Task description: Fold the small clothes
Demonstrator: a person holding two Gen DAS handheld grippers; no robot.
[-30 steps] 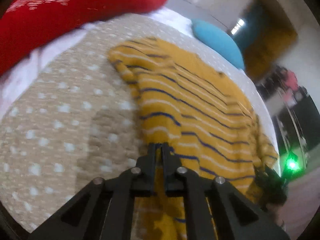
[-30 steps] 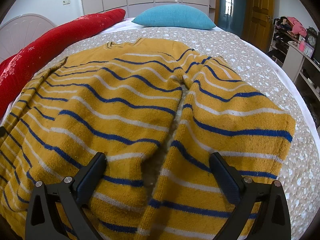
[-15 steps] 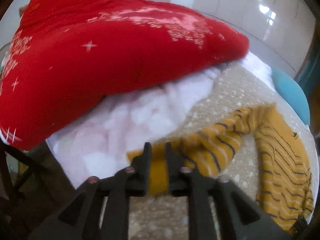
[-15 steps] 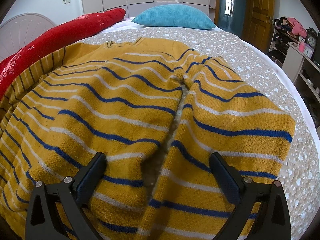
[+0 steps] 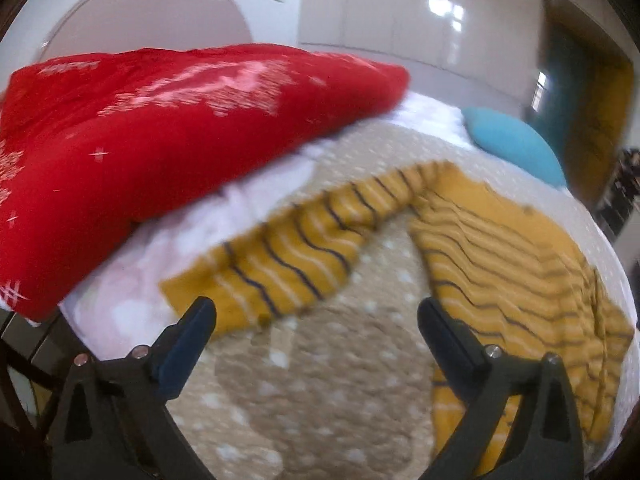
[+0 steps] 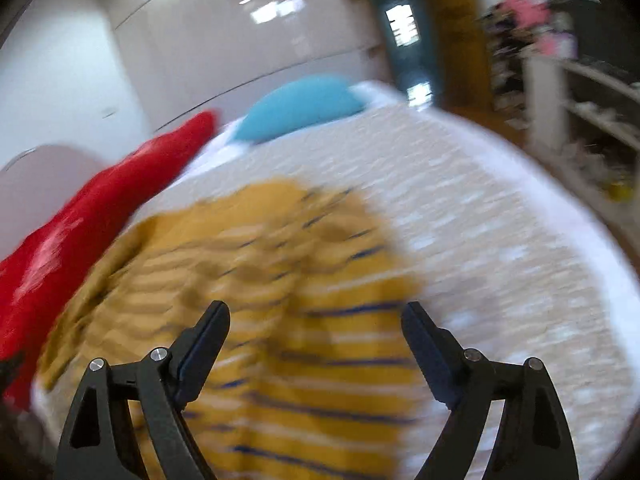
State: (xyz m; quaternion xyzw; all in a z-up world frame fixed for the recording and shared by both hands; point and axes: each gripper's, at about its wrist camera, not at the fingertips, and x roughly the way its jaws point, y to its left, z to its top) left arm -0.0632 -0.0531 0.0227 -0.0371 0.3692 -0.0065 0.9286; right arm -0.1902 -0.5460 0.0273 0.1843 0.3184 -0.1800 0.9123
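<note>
A mustard-yellow sweater with navy and white stripes [image 5: 520, 256] lies on the dotted beige bedspread [image 5: 320, 392]. Its sleeve [image 5: 288, 256] stretches out to the left toward the bed's edge. My left gripper [image 5: 316, 312] hangs just in front of the sleeve's cuff, its jaws opening wide with nothing between them. In the blurred right wrist view the sweater [image 6: 280, 300] fills the lower left. My right gripper [image 6: 316, 316] hovers above it, its jaws closing slightly but still wide apart, gripping nothing.
A red quilt [image 5: 160, 152] lies along the left side of the bed over a white sheet [image 5: 168, 256]. A blue pillow [image 5: 516, 148] rests at the head. Shelves with clutter [image 6: 580, 92] stand to the right of the bed.
My left gripper pulled the sleeve out to the left, let it go and opened wide, backing off upward. The right gripper's view has swung to the right and blurred.
</note>
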